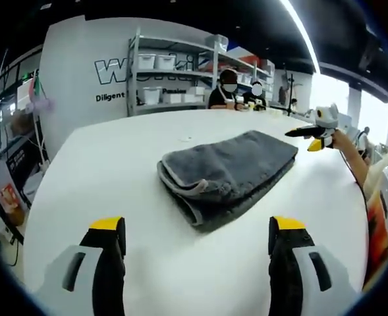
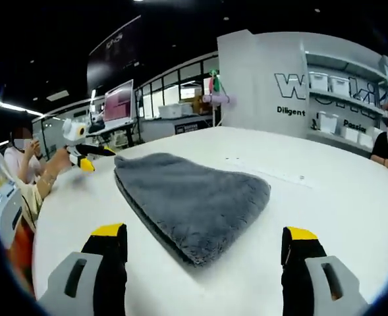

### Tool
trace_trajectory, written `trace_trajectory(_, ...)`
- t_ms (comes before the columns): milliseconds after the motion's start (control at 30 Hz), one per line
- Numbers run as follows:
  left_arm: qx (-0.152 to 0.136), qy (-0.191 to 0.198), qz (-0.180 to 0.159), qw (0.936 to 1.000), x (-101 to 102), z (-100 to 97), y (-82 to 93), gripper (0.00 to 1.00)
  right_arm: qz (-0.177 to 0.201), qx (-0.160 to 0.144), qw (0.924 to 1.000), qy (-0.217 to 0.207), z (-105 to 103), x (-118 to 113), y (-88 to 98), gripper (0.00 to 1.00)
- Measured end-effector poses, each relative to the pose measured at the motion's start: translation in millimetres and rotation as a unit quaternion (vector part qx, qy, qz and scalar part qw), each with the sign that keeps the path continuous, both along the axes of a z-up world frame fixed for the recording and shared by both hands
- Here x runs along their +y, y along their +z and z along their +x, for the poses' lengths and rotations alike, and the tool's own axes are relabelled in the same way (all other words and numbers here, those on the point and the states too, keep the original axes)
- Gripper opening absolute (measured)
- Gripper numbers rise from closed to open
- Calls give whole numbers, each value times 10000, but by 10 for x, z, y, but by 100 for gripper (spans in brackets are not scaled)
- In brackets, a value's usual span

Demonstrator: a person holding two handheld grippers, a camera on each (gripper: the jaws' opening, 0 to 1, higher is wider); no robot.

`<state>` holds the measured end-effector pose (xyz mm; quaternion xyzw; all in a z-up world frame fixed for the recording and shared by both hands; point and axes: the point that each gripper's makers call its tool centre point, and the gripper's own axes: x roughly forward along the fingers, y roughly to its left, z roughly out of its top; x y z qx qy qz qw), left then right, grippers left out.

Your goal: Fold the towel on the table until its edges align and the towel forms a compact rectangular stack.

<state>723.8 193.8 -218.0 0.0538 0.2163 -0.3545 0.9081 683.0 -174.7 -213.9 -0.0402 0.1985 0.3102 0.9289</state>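
My left gripper and right gripper gaped wide, empty. Beyond both jaws lay the folded grey plush towel on the white table; its layered hem faced my left view.

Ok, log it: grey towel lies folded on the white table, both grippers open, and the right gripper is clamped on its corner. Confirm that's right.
Not quite. The right gripper is not clamped on anything: in the right gripper view its jaws stand apart, short of the grey towel. The rest holds: the towel lies folded on the white table, and the left gripper is open too.
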Motion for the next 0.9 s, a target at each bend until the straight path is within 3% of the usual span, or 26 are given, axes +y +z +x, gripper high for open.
trace_trajectory(267, -60, 7, -473, 9989, -46, 27, 97, 80, -44, -9, 9999, 102, -131, 91, -64, 98)
trace_trajectory(433, -247, -37, -690, 9973, -104, 48, 228, 71, -104, -165, 9996, 218, -203, 190, 17, 97)
trace_trajectory(567, -246, 32, -846, 9961, -127, 98, 334, 59, -38, -283, 9993, 252, -226, 212, 93, 96)
trace_trajectory(700, -326, -46, -821, 9961, -192, 129, 397, 41, -55, -306, 9993, 219, -218, 204, 93, 93)
trace_trajectory(767, -309, -61, -784, 9964, -227, 169, 410, 39, -137, -323, 9992, 197, -218, 199, 85, 93)
trace_trajectory(900, -274, -170, -392, 9987, -314, 226, 341, 39, -206, -366, 9989, 226, -228, 214, 92, 93)
